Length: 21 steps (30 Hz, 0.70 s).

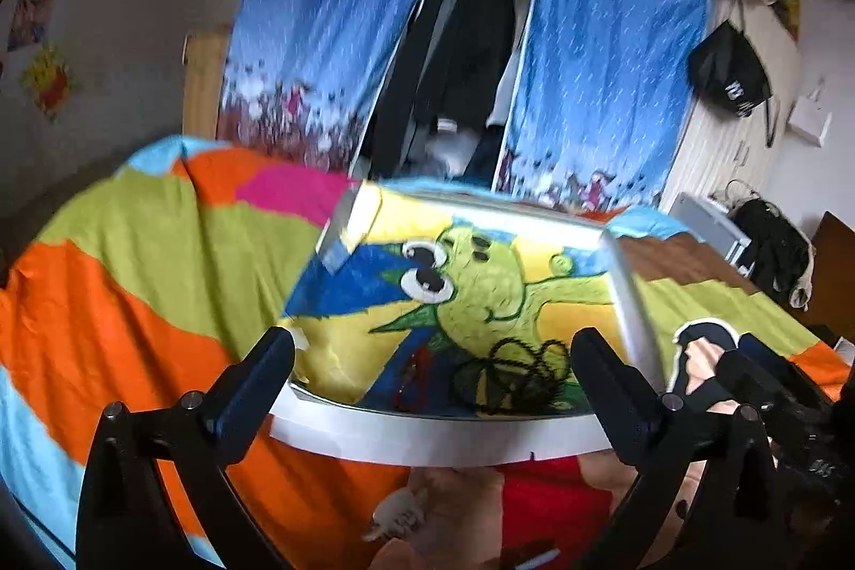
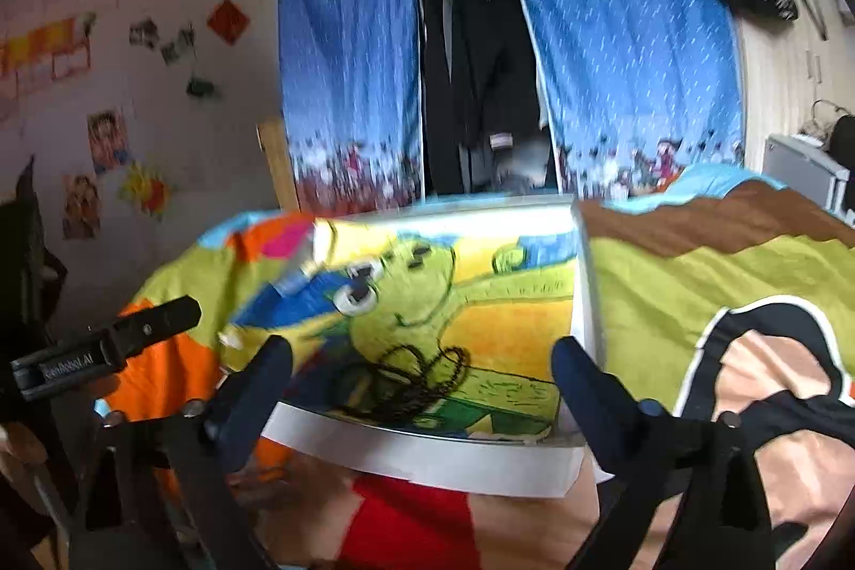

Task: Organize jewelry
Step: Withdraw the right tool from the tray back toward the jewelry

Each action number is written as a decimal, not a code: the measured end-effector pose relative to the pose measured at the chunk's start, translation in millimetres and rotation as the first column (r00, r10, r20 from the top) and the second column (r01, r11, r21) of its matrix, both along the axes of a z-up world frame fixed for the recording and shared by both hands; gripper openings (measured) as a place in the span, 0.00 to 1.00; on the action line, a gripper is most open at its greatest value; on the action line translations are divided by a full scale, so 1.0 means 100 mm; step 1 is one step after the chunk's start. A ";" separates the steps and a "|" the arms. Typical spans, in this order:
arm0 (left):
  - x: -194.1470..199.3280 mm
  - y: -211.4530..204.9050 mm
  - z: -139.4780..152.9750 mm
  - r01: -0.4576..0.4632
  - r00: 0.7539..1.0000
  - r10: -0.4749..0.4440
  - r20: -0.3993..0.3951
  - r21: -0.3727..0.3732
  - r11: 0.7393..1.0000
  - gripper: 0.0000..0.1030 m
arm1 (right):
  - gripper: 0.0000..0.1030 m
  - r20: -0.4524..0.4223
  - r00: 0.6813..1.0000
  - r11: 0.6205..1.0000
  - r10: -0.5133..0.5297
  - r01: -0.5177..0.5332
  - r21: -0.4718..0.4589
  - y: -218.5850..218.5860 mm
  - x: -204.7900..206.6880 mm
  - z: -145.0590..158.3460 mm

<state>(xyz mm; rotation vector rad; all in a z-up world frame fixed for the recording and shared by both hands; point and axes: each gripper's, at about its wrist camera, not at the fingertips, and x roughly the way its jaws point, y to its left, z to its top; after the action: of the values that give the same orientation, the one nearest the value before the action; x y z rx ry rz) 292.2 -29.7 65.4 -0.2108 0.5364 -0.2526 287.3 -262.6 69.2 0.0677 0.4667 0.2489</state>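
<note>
I saw the bed (image 1: 133,260), spread with a bright patchwork blanket, carrying a shallow white tray (image 1: 427,436) lined with a cartoon picture. My left gripper (image 1: 433,372) stood fully apart, holding nothing, its fingers framing the tray's near rim. My right gripper (image 2: 422,372) was equally wide and empty. A tangled black necklace (image 1: 513,375) lay inside the tray, just beyond both grippers, beside a blurred red piece (image 1: 414,375).

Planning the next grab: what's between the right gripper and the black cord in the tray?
Only the tray's white front rim: in the right wrist view, the open right gripper faces the black cord lying just behind it.
</note>
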 end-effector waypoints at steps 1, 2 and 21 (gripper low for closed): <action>-0.07 0.02 0.05 0.002 1.000 -0.002 0.011 -0.002 1.000 0.98 | 1.00 0.025 1.000 1.000 -0.006 0.006 -0.004 0.02 -0.13 0.09; -0.17 0.04 0.10 0.004 1.000 -0.003 0.027 -0.007 1.000 0.99 | 1.00 0.048 0.999 1.000 -0.004 0.005 -0.007 0.04 -0.24 0.16; -1.94 0.34 -0.03 0.025 0.998 -0.030 0.055 0.086 0.996 0.99 | 1.00 0.105 0.994 0.999 0.007 -0.002 -0.054 0.13 -1.87 -0.02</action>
<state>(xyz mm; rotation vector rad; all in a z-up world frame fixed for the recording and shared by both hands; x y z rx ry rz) 98.5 4.6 61.9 -0.1129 0.4933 -0.2615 100.7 -249.7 67.4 0.0005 0.3687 0.2430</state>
